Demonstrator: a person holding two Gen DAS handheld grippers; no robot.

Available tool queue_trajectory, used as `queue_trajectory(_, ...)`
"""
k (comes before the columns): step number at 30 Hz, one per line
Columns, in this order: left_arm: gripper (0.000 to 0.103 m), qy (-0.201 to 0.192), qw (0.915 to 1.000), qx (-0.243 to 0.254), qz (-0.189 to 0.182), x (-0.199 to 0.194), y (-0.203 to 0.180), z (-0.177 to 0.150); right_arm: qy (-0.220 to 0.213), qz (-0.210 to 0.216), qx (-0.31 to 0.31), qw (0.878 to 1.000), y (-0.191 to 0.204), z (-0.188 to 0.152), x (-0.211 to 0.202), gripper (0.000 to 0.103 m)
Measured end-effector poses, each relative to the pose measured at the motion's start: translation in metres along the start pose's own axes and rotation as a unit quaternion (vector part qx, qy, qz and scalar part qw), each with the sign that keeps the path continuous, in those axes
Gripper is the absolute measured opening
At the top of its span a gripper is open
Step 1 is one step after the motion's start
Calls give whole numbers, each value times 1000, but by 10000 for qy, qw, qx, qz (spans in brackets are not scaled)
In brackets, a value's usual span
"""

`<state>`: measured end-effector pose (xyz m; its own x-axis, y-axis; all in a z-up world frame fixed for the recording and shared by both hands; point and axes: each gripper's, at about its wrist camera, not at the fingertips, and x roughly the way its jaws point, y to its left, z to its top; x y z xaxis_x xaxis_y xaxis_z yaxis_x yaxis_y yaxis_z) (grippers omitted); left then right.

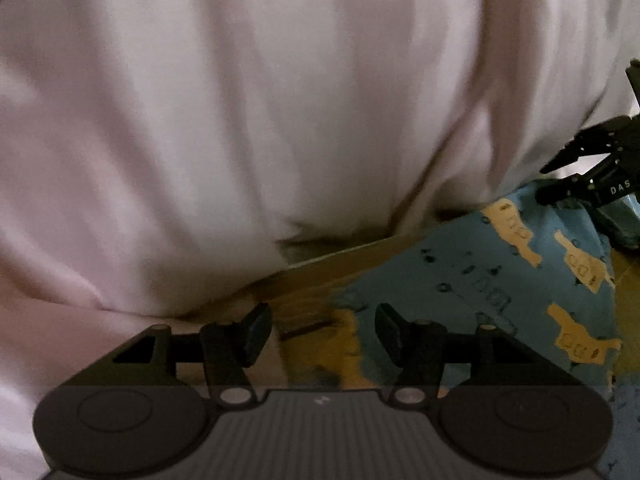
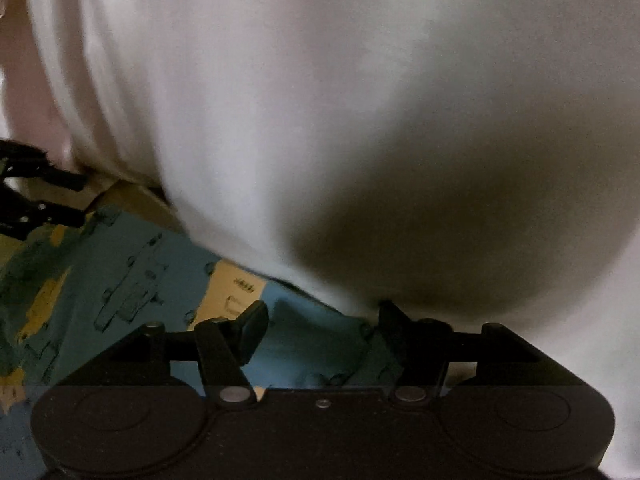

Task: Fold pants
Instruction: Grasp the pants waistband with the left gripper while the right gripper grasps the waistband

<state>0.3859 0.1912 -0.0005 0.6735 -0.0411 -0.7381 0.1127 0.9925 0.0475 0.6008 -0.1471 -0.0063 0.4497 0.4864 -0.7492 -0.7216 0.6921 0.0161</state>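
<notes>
The pale pink-white pants point(image 1: 248, 128) fill most of both wrist views as a large mass of soft, blurred cloth with long folds running down it. In the left wrist view their lower edge curves down toward a blue cloth point(image 1: 480, 280) printed with yellow shapes, and a yellow-brown strip point(image 1: 320, 268) shows between the 2. Whether that strip is the table or something else cannot be told, nor can any edge or corner of what carries the cloth be seen.

The left hand-held gripper point(image 1: 323, 330) stands wide, its 2 black fingertips point(image 1: 256, 332) well apart with nothing between them. It sits just below the hem of the pants, over the line where the yellow-brown strip meets the blue cloth. At the right edge of this view the other hand-held gripper appears, its fingers pointing left and lying against the pants.

In the right wrist view the right hand-held gripper point(image 2: 320, 328) is also spread wide. Its left fingertip point(image 2: 254, 330) is over the blue cloth point(image 2: 168, 264); its right fingertip touches or slips under the shadowed bulge of the pants point(image 2: 280, 120), and which cannot be told. No cloth lies between the fingers. At the left edge the left hand-held gripper shows as dark fingers beside the pants.
</notes>
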Motion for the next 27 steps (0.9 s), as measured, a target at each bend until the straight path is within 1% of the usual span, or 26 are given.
queue_trajectory(2, 63, 43, 9998, -172, -46, -1, 13, 1, 91, 92, 210, 9997, -9, 2, 9, 61)
queue_trajectory(4, 62, 106, 9993, -318, -166, -3, 24, -2, 239, 204, 381, 9988, -16, 4, 19, 60)
queue_trajectory(7, 56, 168, 9982, -459, -339, -4, 32, -4, 375, 349, 564, 9971, -22, 7, 28, 58)
queue_trajectory(9, 49, 242, 9978, -423, -441, -2, 32, -2, 446, 409, 576, 9965, -24, 8, 32, 55)
queue_trajectory(10, 48, 275, 9979, -350, -472, 0, 29, -1, 474, 399, 532, 9967, -24, 9, 33, 51)
queue_trajectory(11, 47, 306, 9981, -247, -484, 2, 25, -1, 496, 392, 475, 9969, -23, 9, 34, 49)
queue_trajectory(12, 46, 366, 9982, -139, -465, 5, 21, 0, 511, 401, 453, 9969, -23, 9, 34, 48)
queue_trajectory(13, 44, 496, 9980, -19, -394, 10, 16, 1, 530, 420, 448, 9967, -22, 10, 35, 45)
queue_trajectory(14, 37, 615, 9976, 86, -306, 13, 12, 1, 538, 425, 423, 9967, -22, 10, 35, 41)
queue_trajectory(15, 35, 717, 9970, 186, -209, 15, 8, 1, 547, 407, 374, 9970, -22, 10, 34, 40)
queue_trajectory(16, 33, 704, 9971, 236, -163, 13, 5, 1, 563, 393, 312, 9972, -20, 9, 33, 36)
queue_trajectory(17, 24, 739, 9967, 287, -158, 13, 2, 1, 579, 372, 241, 9973, -19, 8, 33, 33)
queue_trajectory(18, 15, 790, 9962, 332, -177, 13, -1, 2, 582, 334, 155, 9976, -17, 6, 31, 32)
queue_trajectory(19, 11, 838, 9957, 355, -163, 13, -3, 3, 568, 280, 106, 9979, -14, 3, 27, 29)
queue_trajectory(20, 2, 889, 9952, 388, -110, 13, -7, 5, 564, 227, 92, 9981, -13, 3, 27, 25)
queue_trajectory(21, 1, 923, 9948, 433, -14, 13, -10, 5, 566, 186, 104, 9982, -13, 3, 27, 22)
queue_trajectory(22, 1, 941, 9945, 457, 110, 13, -12, 6, 568, 140, 108, 9982, -7, 6, 28, 6)
queue_trajectory(24, 0, 853, 9948, 402, 385, 11, -16, 5, 498, 27, -24, 9988, 0, 8, 23, 4)
queue_trajectory(25, 0, 777, 9954, 343, 438, 5, -16, 5, 432, 10, -96, 9990, 4, 8, 17, 4)
queue_trajectory(27, 0, 625, 9967, 311, 404, -9, -17, 4, 279, -11, -157, 9995, 9, 4, 4, 4)
